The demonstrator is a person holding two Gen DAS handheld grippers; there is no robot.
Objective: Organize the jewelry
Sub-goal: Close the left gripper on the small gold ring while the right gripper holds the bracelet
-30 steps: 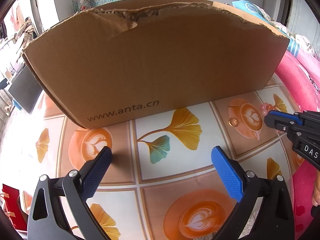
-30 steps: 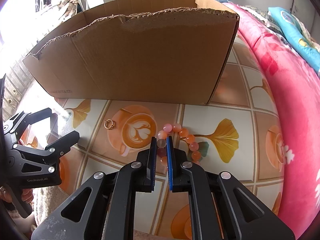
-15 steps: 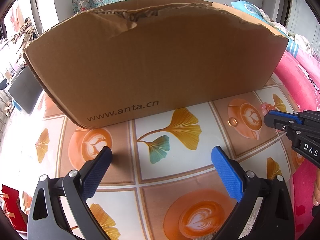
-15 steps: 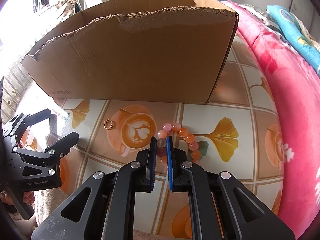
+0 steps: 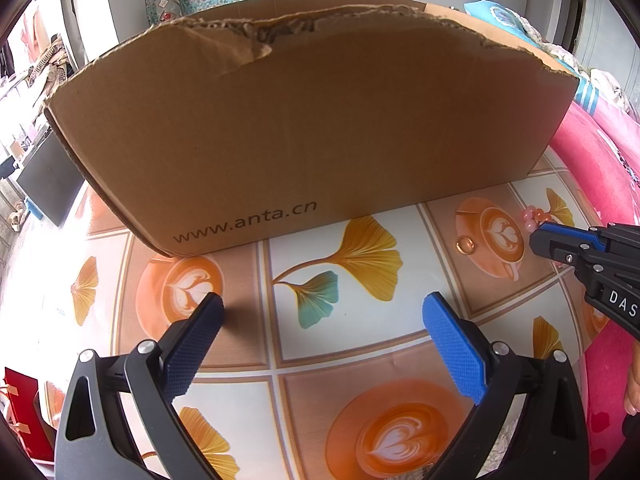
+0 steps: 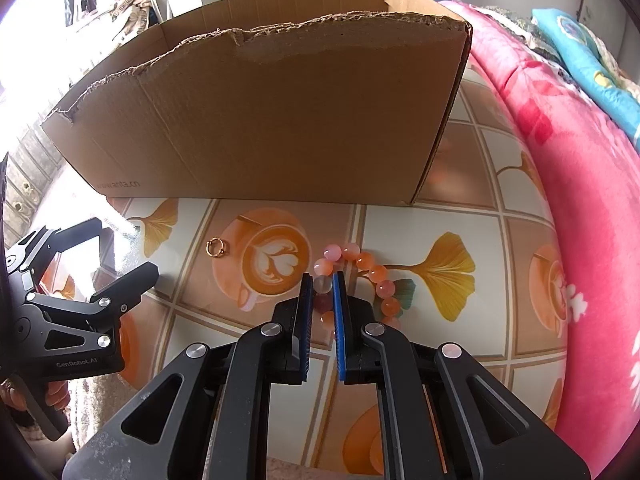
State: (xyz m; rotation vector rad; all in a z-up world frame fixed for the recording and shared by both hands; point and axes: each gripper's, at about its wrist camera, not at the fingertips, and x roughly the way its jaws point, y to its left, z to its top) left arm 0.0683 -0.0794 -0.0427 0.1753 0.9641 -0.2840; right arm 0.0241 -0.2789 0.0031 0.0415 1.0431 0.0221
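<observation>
A pink and orange bead bracelet (image 6: 370,270) lies on the patterned tablecloth in front of a big open cardboard box (image 6: 280,112). My right gripper (image 6: 322,284) is shut on the near-left beads of the bracelet, low on the cloth. A small gold ring (image 6: 216,247) lies to the left of the bracelet. In the left wrist view the box (image 5: 312,132) fills the middle, the ring (image 5: 465,245) and the bracelet (image 5: 532,216) sit at the right next to the right gripper (image 5: 538,240). My left gripper (image 5: 320,312) is open and empty above the cloth.
A pink floral blanket (image 6: 580,200) runs along the right side of the table. The left gripper's body (image 6: 76,312) sits at the left of the right wrist view. A red bag (image 5: 20,408) stands at the lower left.
Almost nothing moved. The right gripper stays shut on the bracelet and the left gripper stays open in place.
</observation>
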